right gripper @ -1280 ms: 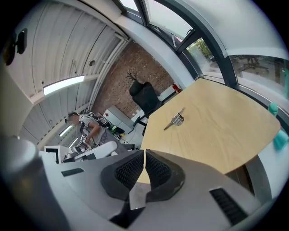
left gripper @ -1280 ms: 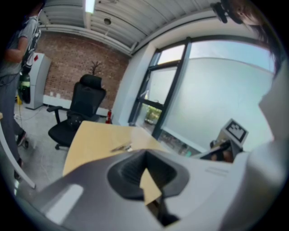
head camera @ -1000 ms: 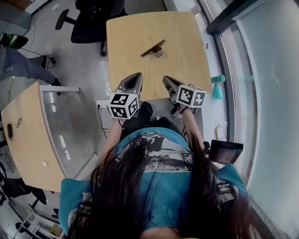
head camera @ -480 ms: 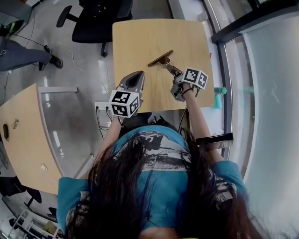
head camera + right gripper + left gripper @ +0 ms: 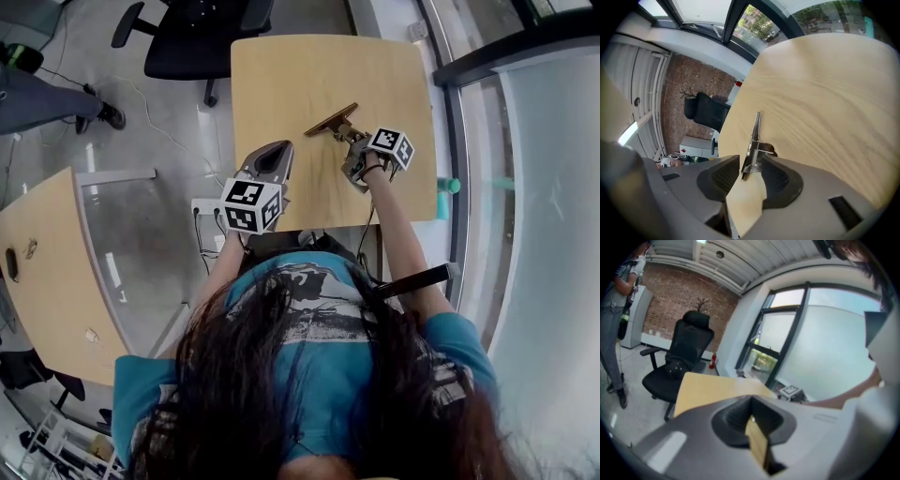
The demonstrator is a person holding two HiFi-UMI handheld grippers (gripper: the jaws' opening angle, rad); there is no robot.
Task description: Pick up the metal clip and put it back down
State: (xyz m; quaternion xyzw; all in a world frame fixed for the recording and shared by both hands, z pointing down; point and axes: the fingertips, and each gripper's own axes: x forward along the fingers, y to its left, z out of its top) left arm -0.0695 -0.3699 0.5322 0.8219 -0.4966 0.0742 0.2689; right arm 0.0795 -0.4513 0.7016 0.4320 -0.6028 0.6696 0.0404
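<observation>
Metal clip: lying on tabletop, unlifted. My right tongs: just been opening, clip's near end between them, ungripped. Left tongs: closed, empty. Lift and put-down outstanding, I judge.

No legible text, number, brand or sign is found in any view. Black-and-white square code patterns, not letters, are carried on the left cube and the right cube. The print on the shirt cannot be read
</observation>
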